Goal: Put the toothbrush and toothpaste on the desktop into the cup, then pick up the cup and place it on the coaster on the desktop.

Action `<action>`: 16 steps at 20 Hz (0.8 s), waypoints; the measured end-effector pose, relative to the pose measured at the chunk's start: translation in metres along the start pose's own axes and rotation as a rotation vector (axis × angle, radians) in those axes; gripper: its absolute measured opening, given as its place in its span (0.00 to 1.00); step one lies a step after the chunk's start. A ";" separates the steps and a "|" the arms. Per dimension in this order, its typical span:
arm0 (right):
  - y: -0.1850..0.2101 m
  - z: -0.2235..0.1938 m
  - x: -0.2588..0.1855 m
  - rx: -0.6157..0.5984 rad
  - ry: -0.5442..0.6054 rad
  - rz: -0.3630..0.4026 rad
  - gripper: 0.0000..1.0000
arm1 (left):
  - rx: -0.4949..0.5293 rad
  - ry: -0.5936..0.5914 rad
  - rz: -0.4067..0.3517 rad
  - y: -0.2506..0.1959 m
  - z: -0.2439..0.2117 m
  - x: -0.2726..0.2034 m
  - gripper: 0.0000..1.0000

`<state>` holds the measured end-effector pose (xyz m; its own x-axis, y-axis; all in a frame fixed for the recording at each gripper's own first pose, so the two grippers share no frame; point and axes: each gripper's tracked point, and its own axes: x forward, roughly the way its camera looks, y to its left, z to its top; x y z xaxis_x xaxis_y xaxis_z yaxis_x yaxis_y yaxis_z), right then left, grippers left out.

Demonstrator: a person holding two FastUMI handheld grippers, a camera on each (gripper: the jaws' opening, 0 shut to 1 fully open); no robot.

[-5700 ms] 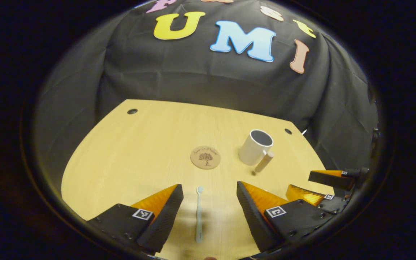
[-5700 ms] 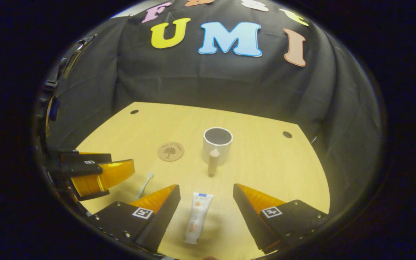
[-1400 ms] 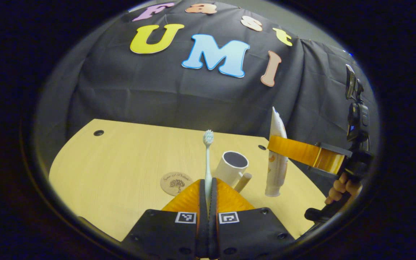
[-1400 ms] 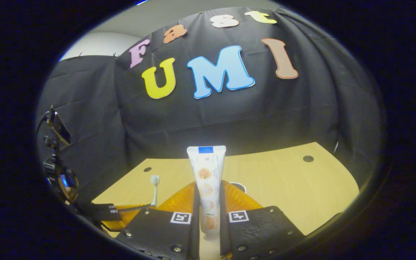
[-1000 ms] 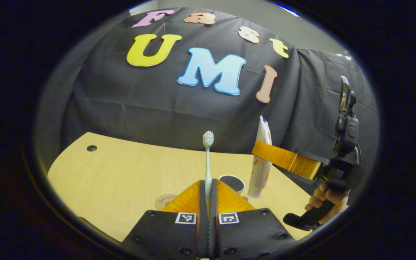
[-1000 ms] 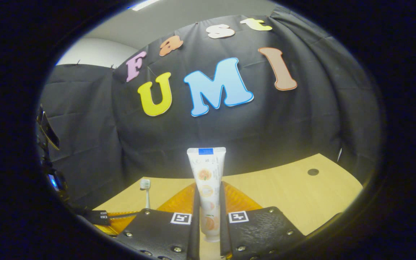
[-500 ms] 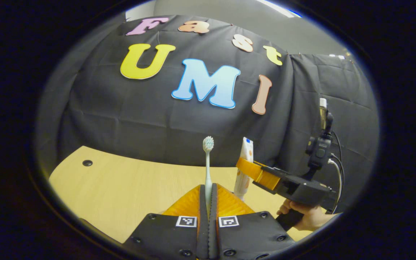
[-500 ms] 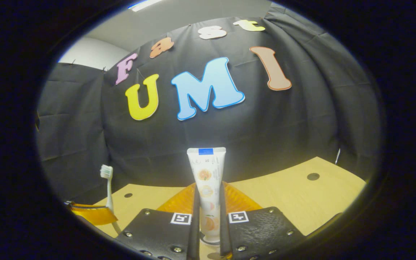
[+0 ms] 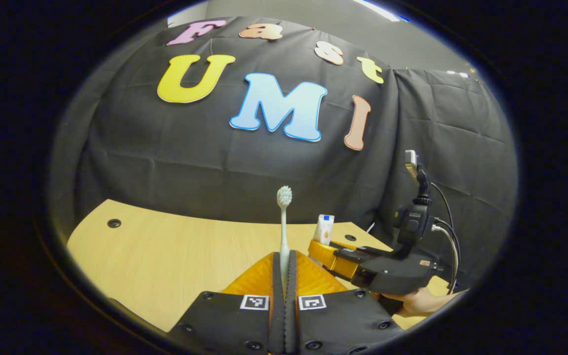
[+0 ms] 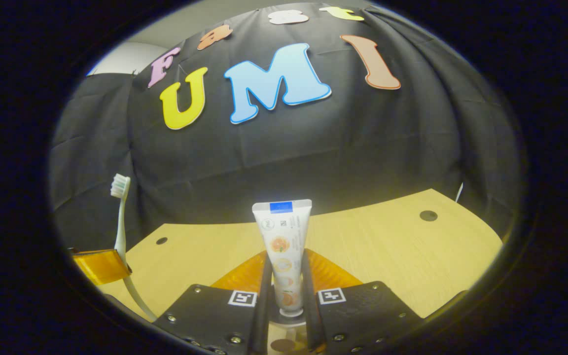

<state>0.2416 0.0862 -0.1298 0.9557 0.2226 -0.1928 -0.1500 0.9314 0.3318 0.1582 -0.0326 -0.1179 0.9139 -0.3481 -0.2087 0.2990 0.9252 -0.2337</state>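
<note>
Since half a second ago, we see the right gripper [image 9: 324, 249] lower beside the left one, its toothpaste [image 10: 282, 246] sunk toward the counter [image 9: 165, 266]. Its jaws clamp the tube upright, cap end down between them. Our left gripper [image 9: 286, 261] holds the toothbrush [image 9: 284, 222] upright, jaws pressed together on the handle, bristles up.

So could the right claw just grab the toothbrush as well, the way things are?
Probably not. The right claw is shut on the toothpaste, so it has no free grip, and the toothbrush is clamped upright in the left claw.
</note>
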 end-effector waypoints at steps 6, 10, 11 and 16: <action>-0.003 -0.022 -0.007 -0.046 0.113 0.000 0.42 | -0.023 -0.005 -0.021 -0.005 0.000 0.019 0.07; -0.007 0.005 -0.031 -0.074 0.068 -0.025 0.65 | -0.044 -0.042 -0.056 -0.013 0.009 0.032 0.07; -0.013 0.012 -0.038 -0.075 0.054 -0.038 0.68 | -0.048 -0.055 -0.068 -0.015 0.013 0.035 0.07; -0.040 0.039 -0.084 -0.048 0.002 -0.113 0.78 | -0.114 -0.150 -0.163 -0.035 0.038 0.048 0.08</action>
<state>0.1773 0.0196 -0.0910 0.9665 0.1163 -0.2286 -0.0536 0.9632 0.2634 0.2019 -0.0755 -0.0837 0.8893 -0.4571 -0.0178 0.4208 0.8328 -0.3597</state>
